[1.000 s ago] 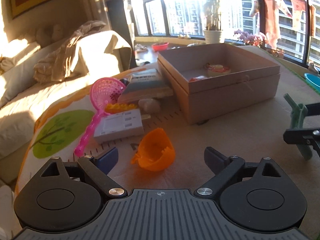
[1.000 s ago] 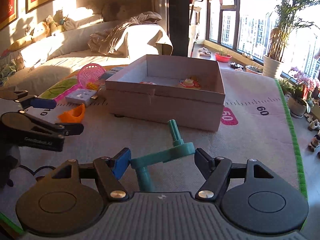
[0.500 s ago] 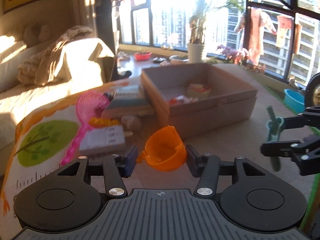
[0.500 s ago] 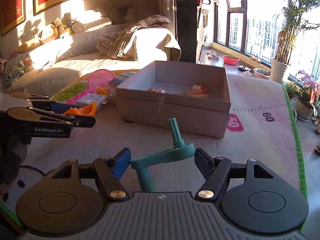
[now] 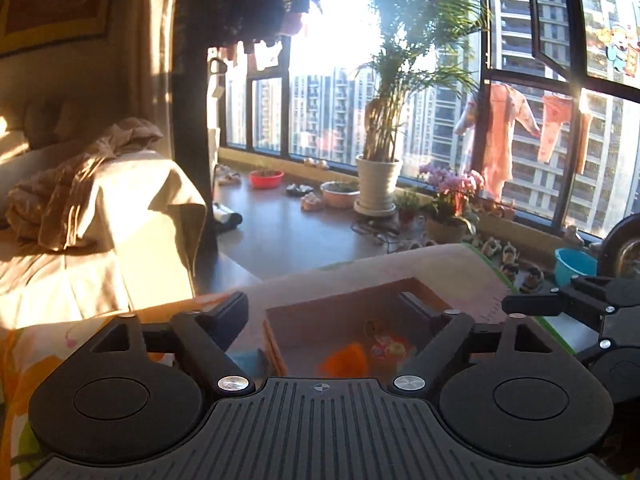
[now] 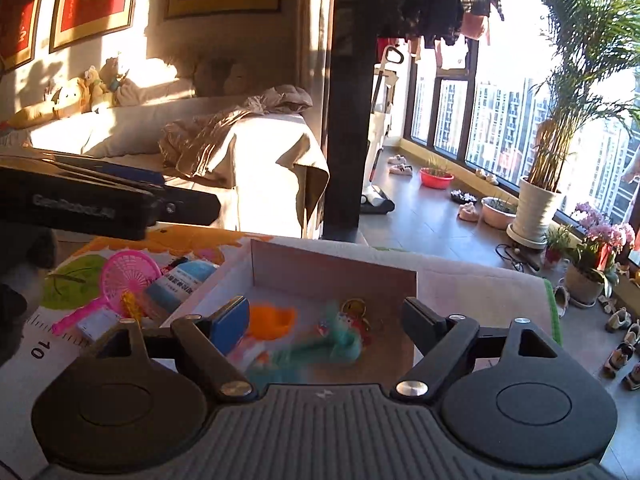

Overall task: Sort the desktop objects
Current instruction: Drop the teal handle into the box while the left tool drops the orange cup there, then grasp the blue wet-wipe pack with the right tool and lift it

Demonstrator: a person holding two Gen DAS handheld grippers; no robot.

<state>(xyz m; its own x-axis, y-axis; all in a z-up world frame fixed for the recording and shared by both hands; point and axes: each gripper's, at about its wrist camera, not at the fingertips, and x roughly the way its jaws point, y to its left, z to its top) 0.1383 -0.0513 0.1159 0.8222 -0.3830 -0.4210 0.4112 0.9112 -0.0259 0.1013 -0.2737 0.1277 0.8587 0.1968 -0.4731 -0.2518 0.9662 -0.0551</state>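
Both grippers hover above the open cardboard box (image 5: 304, 312) (image 6: 332, 268). My left gripper (image 5: 332, 312) is open and empty. An orange scoop (image 5: 346, 358) lies inside the box below it, beside a small colourful toy (image 5: 386, 346). My right gripper (image 6: 324, 320) is open too. A teal plastic toy (image 6: 316, 350), blurred, is in the box under it, next to the orange scoop (image 6: 272, 320) and a round toy (image 6: 354, 308). The left gripper shows in the right wrist view at the left (image 6: 120, 200).
Left of the box on the printed mat lie a pink strainer (image 6: 120, 280), a blue-labelled packet (image 6: 180, 280) and a small white box (image 6: 96, 322). A sofa with blankets (image 6: 240, 148) stands behind. Potted plants (image 5: 378, 184) line the window.
Both grippers rose and moved over the box. The left one opened and the orange scoop now lies in the box. The right one opened and the teal toy is out of its fingers.
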